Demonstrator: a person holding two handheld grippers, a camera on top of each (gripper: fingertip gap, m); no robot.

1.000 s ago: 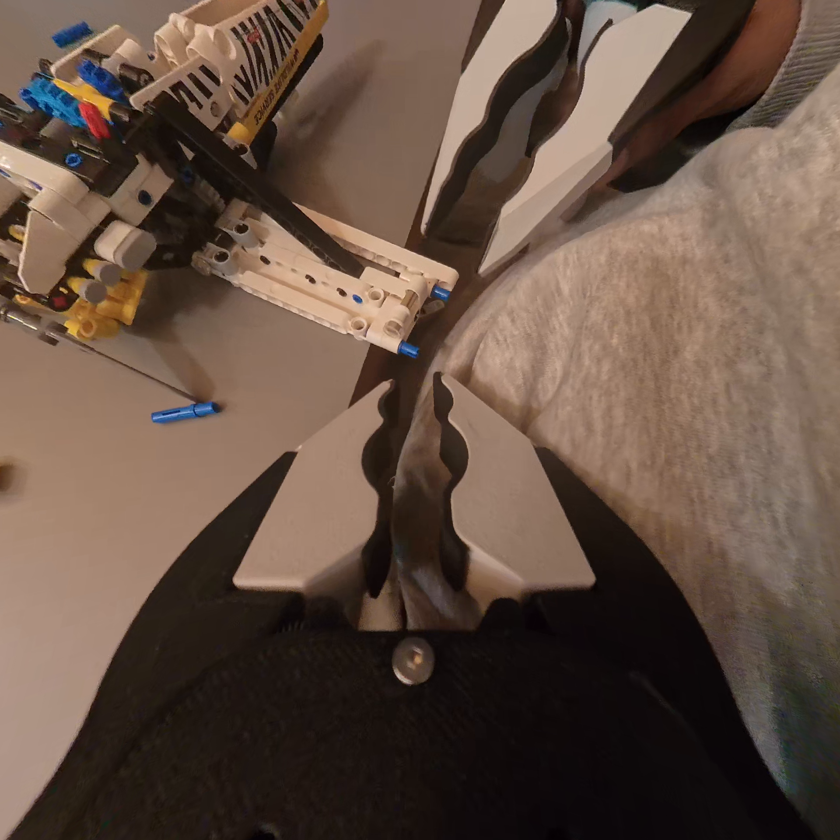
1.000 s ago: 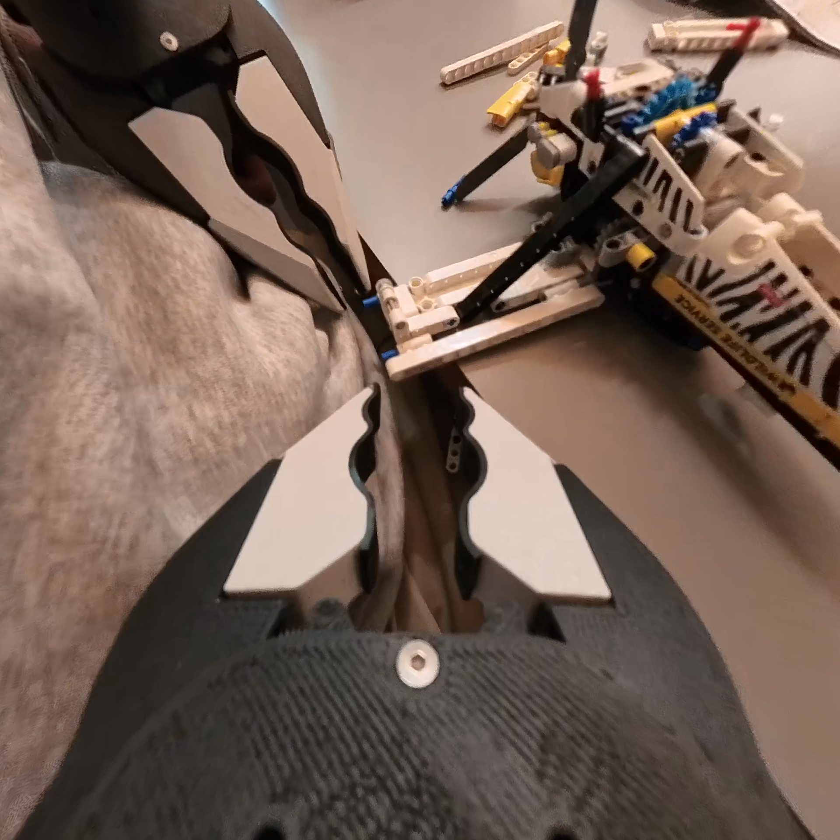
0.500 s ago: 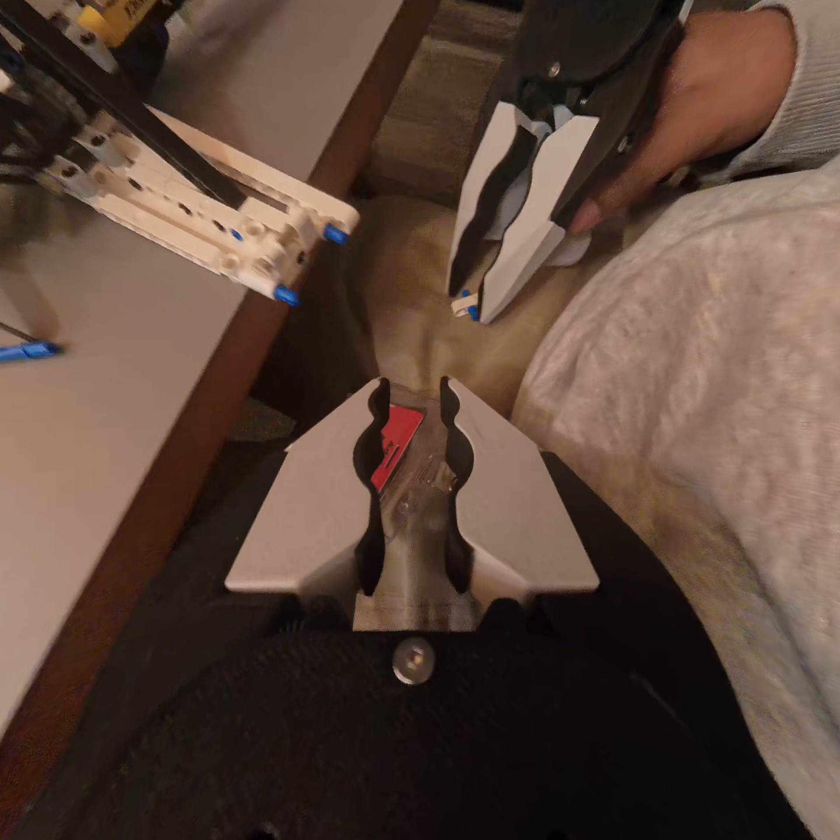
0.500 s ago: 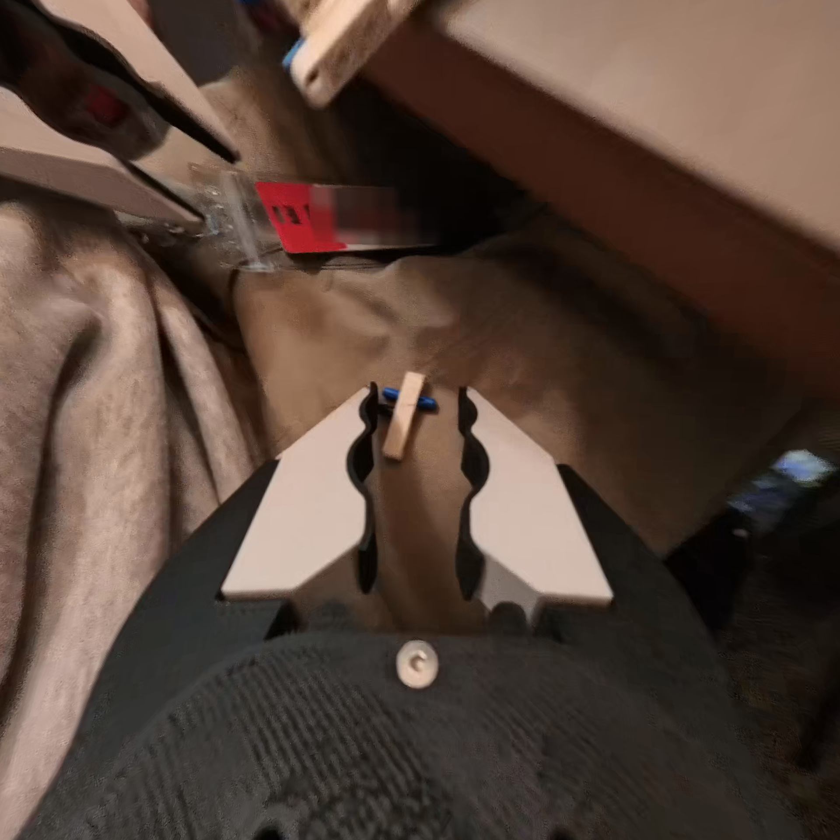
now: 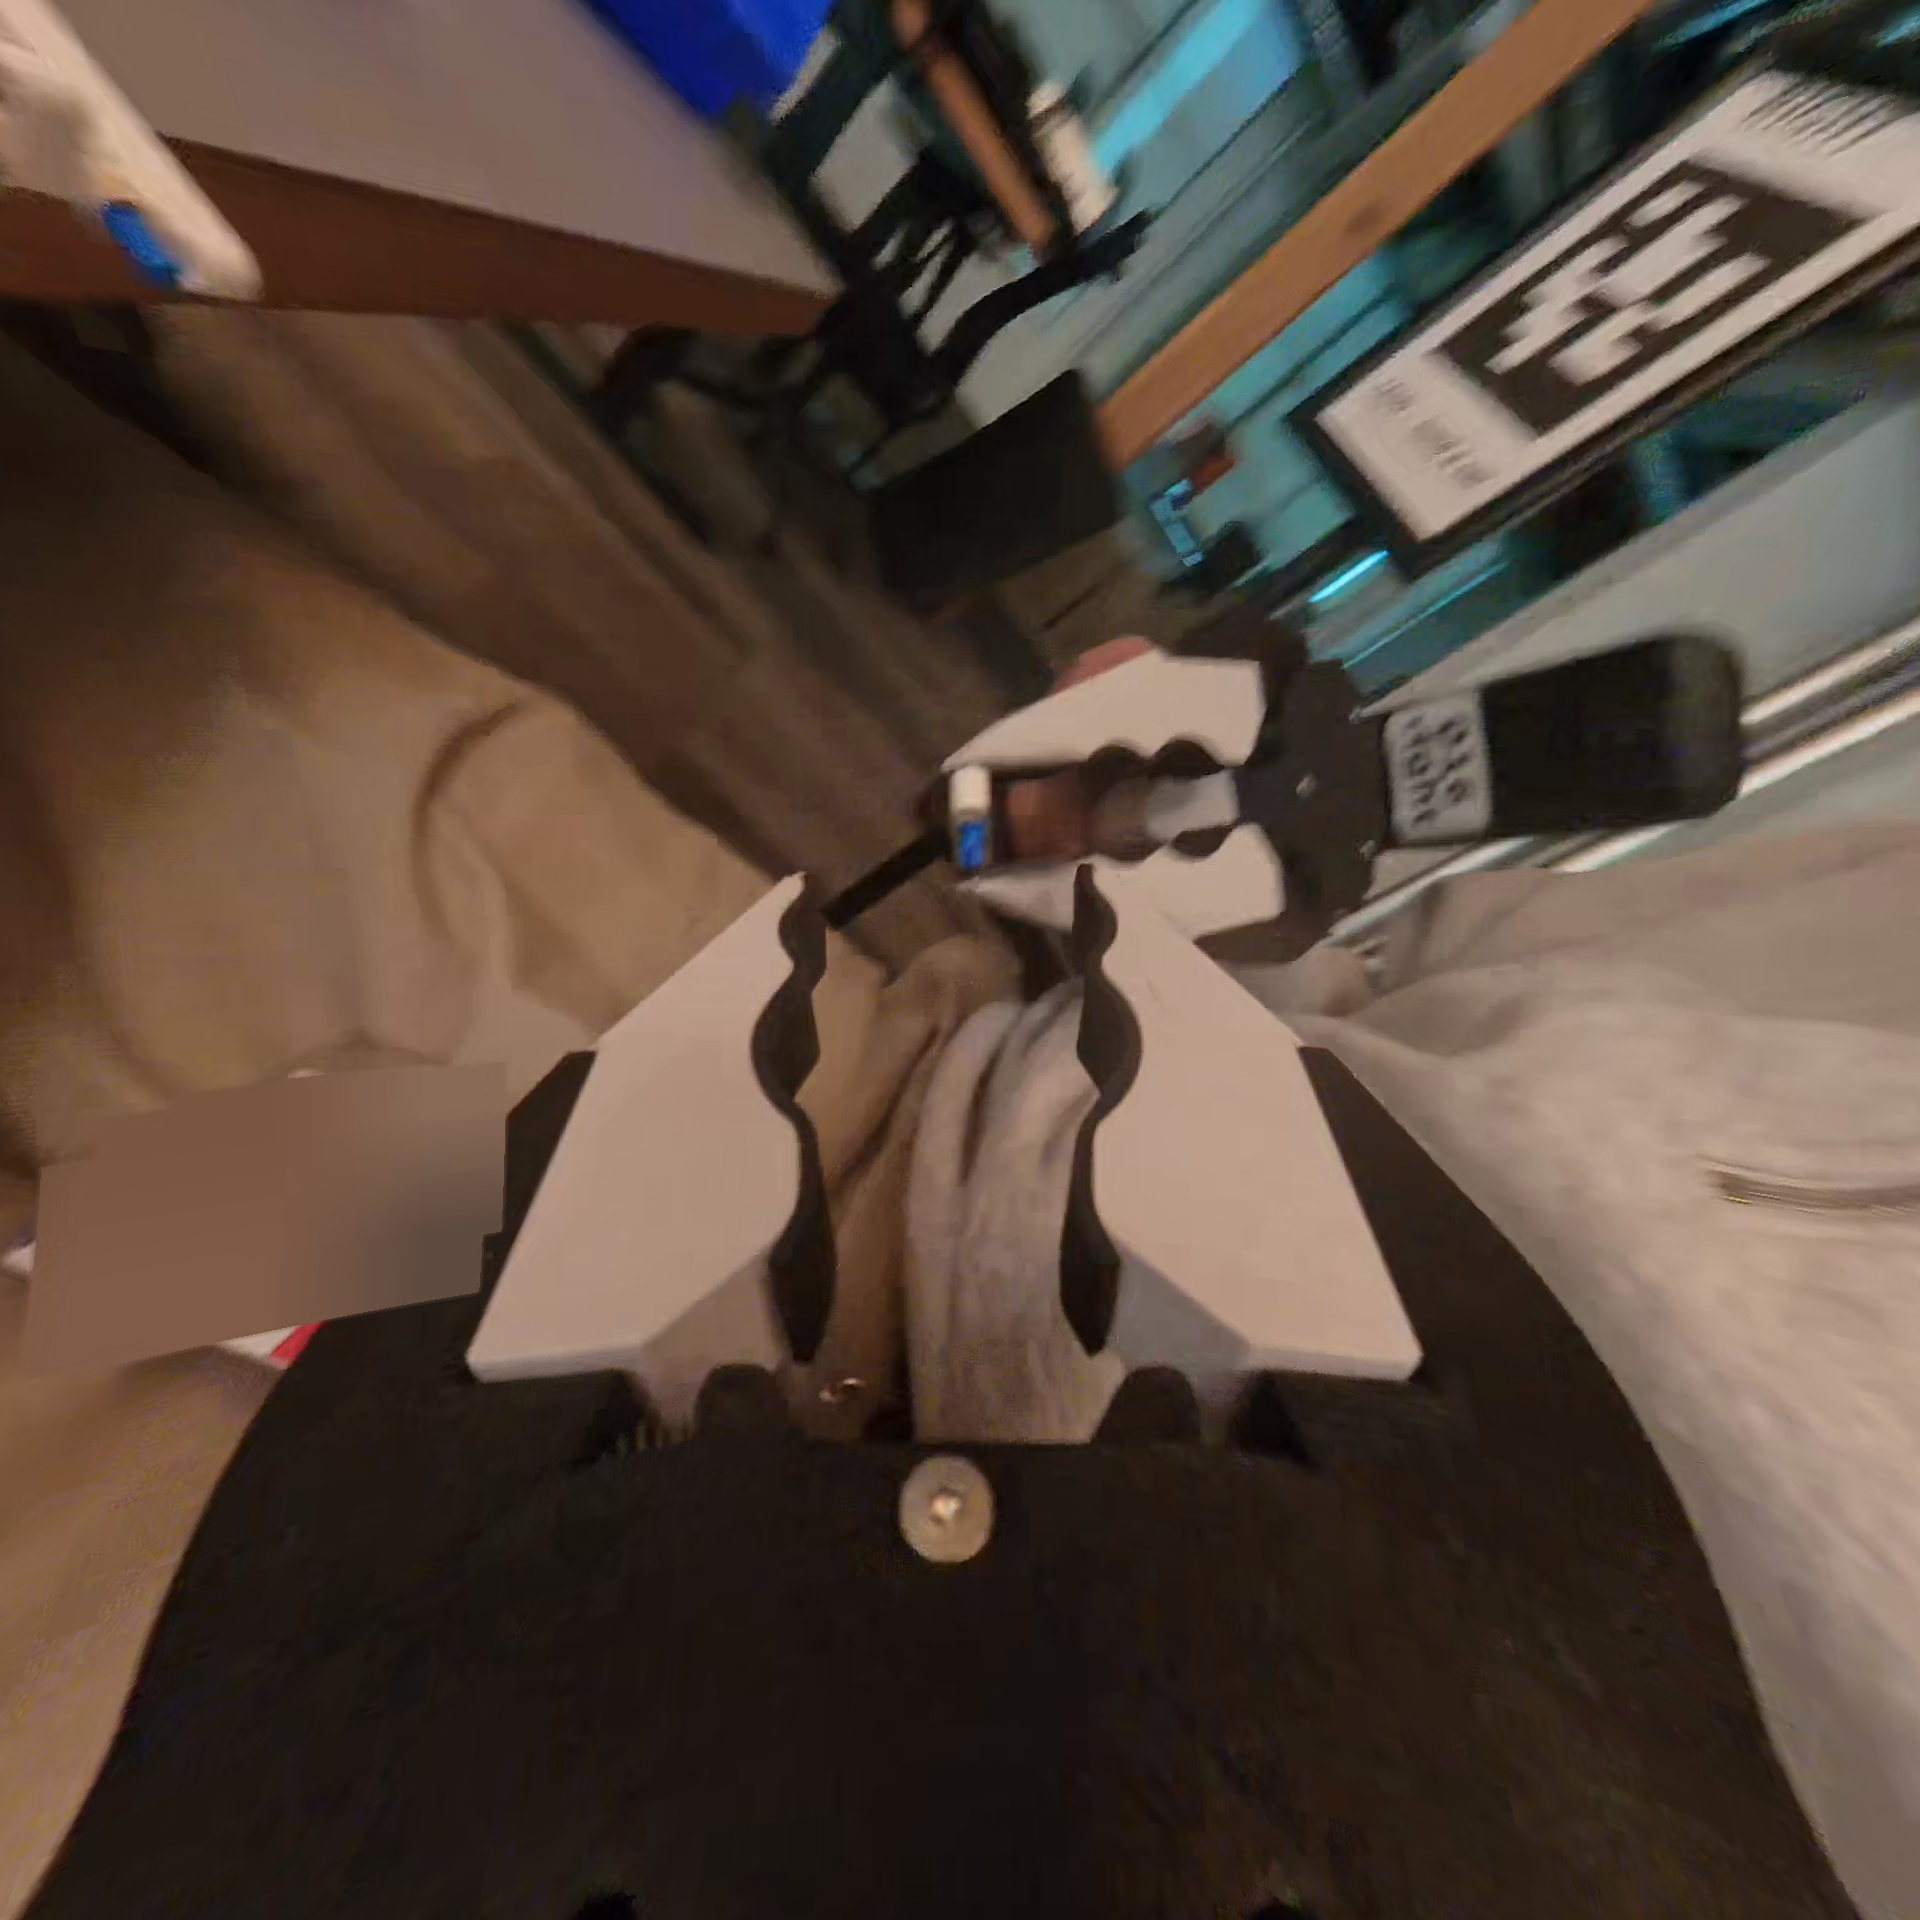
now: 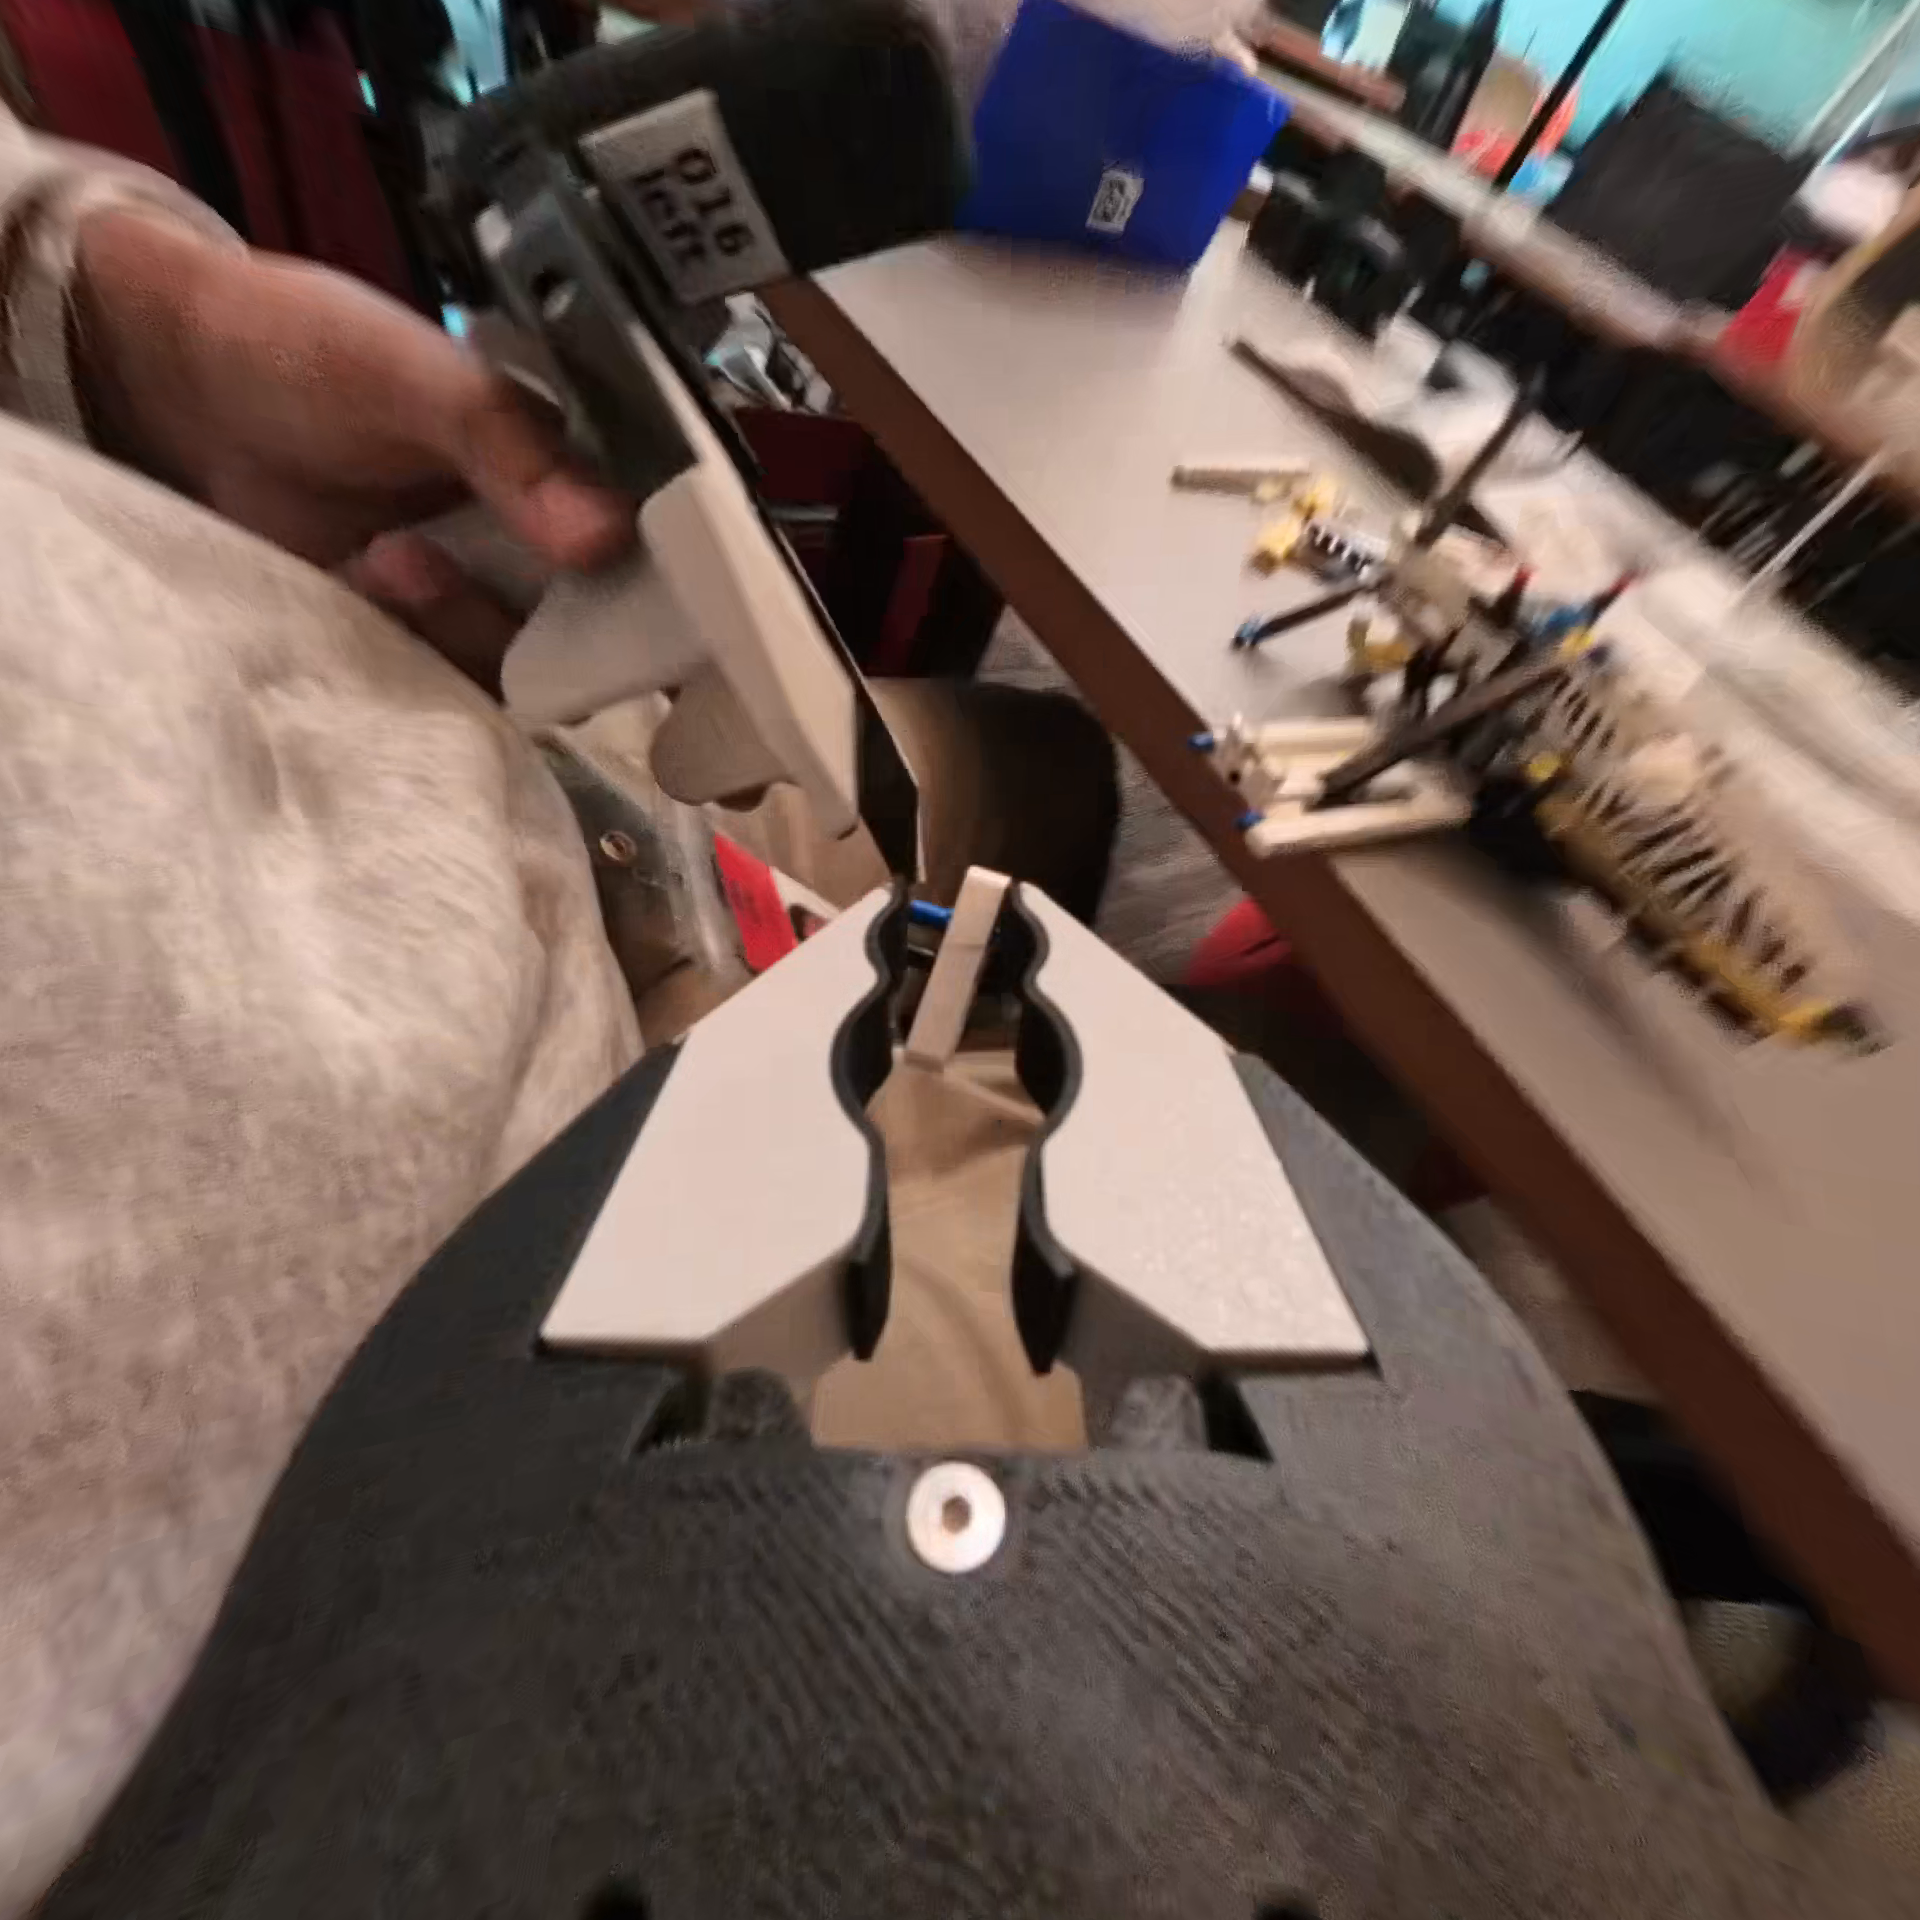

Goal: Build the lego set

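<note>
Your right gripper (image 6: pixel 961 914) is pinching a light, rigid white beam (image 6: pixel 958 971) with a blue pin (image 6: pixel 928 912) at its fingers' tips. The grip is shallow, so hold the beam mid-length to stop it pivoting. Your left gripper (image 5: pixel 940 894) is hanging open and empty.

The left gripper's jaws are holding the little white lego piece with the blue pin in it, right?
Not quite. It is the right gripper whose jaws hold the little white lego piece with the blue pin, as the right wrist view shows. The left gripper has open jaws and holds nothing.
</note>
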